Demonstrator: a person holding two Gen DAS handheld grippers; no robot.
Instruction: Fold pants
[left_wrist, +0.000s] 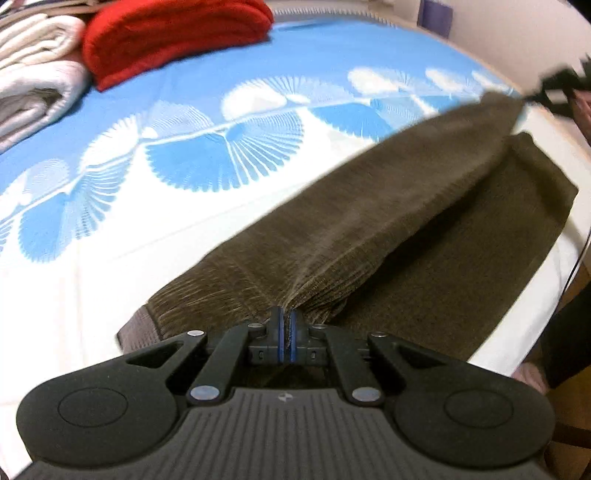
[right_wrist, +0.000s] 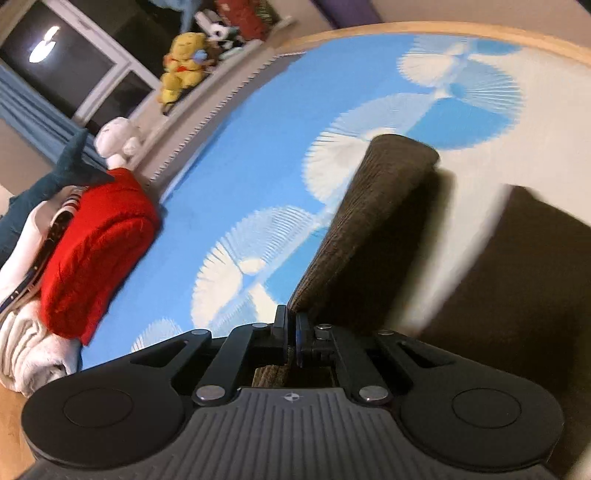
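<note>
Left gripper (left_wrist: 287, 325) is clamped on a bunched edge of the brown corduroy pants (left_wrist: 388, 221), and the right gripper (right_wrist: 291, 328) is pinched onto another part of the same pants, pulling the fabric taut between them. Pants are half lifted off the bed (left_wrist: 221, 62), over the blue and white fan-print sheet, with a red folded blanket (left_wrist: 173, 37) and white towels (left_wrist: 33, 74) well off to the side.

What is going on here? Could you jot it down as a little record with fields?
surface: bed with a blue and white patterned cover
garment: brown corduroy pants, partly lifted off the bed
left gripper: shut on the pants fabric
right gripper: shut on the pants
fabric between them: pulled into a taut ridge
nearby: folded red cloth beside white towels at the bed's edge
shelf: yellow plush toy
</note>
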